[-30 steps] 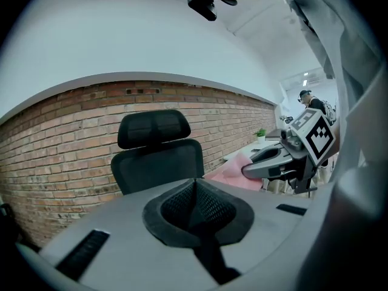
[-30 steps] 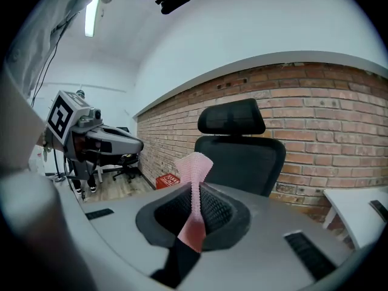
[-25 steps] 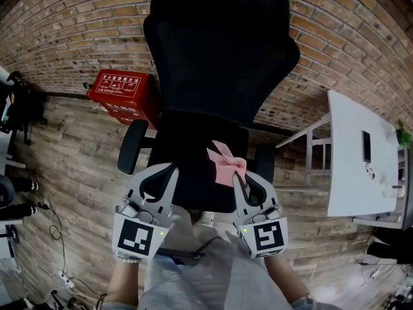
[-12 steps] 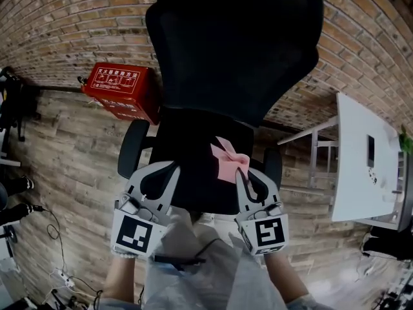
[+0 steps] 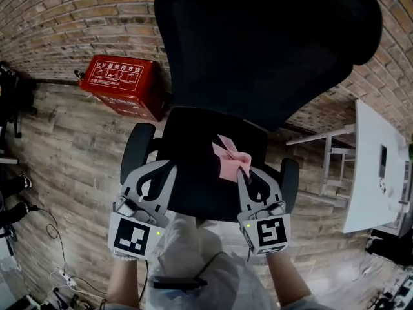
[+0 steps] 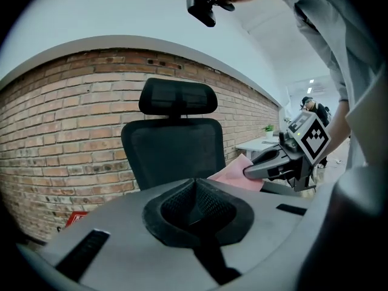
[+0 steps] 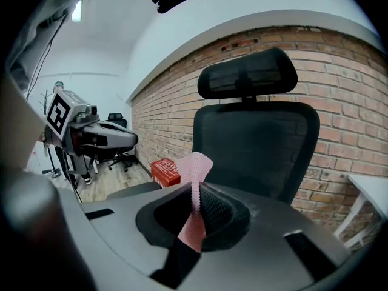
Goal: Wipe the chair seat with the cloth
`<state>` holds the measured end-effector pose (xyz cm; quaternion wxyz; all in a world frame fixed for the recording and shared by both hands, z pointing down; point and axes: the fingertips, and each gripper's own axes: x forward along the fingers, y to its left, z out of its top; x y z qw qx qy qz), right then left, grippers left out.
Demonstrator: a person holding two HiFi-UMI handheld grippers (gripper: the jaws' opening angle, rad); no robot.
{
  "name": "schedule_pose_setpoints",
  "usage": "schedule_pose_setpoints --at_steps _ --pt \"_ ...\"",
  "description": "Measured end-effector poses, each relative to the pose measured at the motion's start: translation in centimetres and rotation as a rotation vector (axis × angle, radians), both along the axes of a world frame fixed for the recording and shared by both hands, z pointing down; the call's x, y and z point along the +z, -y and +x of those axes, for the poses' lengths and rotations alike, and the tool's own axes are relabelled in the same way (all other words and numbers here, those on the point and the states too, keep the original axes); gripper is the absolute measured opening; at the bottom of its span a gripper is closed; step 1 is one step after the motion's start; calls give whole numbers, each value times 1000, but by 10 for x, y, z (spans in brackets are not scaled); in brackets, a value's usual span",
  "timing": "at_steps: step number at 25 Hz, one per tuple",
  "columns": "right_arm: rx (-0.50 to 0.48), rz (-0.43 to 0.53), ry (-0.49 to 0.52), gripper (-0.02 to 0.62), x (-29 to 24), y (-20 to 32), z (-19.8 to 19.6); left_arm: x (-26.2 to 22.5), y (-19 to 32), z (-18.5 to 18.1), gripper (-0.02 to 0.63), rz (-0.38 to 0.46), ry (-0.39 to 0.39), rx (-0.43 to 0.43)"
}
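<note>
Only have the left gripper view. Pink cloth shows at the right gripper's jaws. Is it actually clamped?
Observer: Yes. The right gripper view shows the right gripper shut on the cloth, with a fold standing up above the pads.
Operator: Cloth down on the seat?
Observer: The head view puts it over the seat, toward that view's right side. Contact can't be told.
Operator: Where's my left gripper against the seat?
Observer: In the head view the left gripper has its tips over the seat's near edge, next to the armrest at that view's left.
</note>
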<state>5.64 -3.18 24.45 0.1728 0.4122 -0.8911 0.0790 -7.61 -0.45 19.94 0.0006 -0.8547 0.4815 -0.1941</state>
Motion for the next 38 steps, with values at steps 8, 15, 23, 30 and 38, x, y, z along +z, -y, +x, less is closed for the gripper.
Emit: schedule_pose_setpoints --at_steps 8,15,23,30,38 --pt "5 -90 -13 52 60 23 -35 32 29 -34 18 -5 -4 16" --pt "0 -127 -25 52 105 46 -67 65 49 -57 18 -32 -15 50" --pt "-58 -149 -38 52 156 66 -118 103 64 -94 18 -68 -39 20" --pt "-79 -179 -56 52 201 89 -152 128 70 -117 18 -125 -63 -7" --pt "-141 -201 -47 52 249 113 -204 151 85 -145 18 -152 -121 -83"
